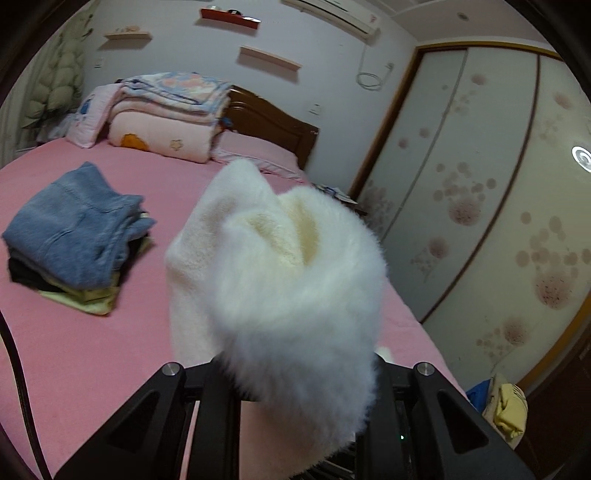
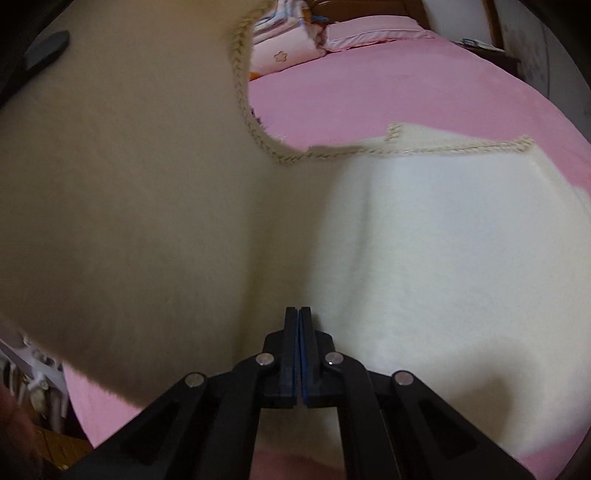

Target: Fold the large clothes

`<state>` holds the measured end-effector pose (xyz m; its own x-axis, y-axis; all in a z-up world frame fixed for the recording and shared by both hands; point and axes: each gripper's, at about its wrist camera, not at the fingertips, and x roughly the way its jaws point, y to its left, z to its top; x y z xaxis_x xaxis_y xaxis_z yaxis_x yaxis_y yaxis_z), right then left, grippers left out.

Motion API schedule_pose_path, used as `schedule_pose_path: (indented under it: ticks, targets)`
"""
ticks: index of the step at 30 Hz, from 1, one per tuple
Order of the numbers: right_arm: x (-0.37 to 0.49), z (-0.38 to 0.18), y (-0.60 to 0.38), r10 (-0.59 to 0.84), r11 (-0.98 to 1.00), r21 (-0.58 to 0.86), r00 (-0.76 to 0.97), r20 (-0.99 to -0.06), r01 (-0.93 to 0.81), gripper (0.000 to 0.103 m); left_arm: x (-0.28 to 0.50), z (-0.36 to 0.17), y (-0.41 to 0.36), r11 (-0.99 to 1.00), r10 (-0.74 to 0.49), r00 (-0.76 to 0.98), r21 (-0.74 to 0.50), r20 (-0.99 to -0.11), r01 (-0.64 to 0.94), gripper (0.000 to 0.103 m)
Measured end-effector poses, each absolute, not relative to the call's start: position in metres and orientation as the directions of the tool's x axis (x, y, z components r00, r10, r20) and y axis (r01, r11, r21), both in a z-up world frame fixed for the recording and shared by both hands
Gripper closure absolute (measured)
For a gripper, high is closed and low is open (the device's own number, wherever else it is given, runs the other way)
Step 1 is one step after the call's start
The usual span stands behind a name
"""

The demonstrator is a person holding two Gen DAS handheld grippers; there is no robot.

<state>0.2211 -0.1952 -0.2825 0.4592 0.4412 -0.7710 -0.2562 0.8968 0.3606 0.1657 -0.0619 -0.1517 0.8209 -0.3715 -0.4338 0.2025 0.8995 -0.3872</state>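
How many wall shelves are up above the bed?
3, all on the wall above the headboard: a pale shelf at left, a red shelf top centre, and a pale shelf lower right. Others may be out of frame.

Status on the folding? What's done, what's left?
Done: a folded stack with jeans on top sits on the bed. In hand: the left tool holds a bunch of white fleece lifted; the right tool is shut against it. Left: no finished fold in the fleece yet.
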Motion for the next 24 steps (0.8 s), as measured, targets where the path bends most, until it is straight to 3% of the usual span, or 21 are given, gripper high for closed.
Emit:
schedule_pose_path:
  ticks: [11,19,24]
  targets:
    - [0.169,-0.259,-0.332,0.187,0.970,0.241,0.565,-0.804,0.022,0.102,0.191,-0.189,-0.212,0.817,-0.576,0.661,-0.360,-0.481,0.450,0.087]
    - [0.137,-0.280,-0.368,0.086,0.973,0.180,0.500,-0.861,0.144,0.102,0.190,-0.263,-0.286,0.812,-0.528,0.528,-0.215,-0.665,0.543,0.082]
    - [0.139,-0.269,-0.381,0.053,0.967,0.172,0.514,-0.856,0.186,0.102,0.178,-0.277,-0.285,0.793,-0.529,0.505,-0.184,-0.682,0.581,0.078]
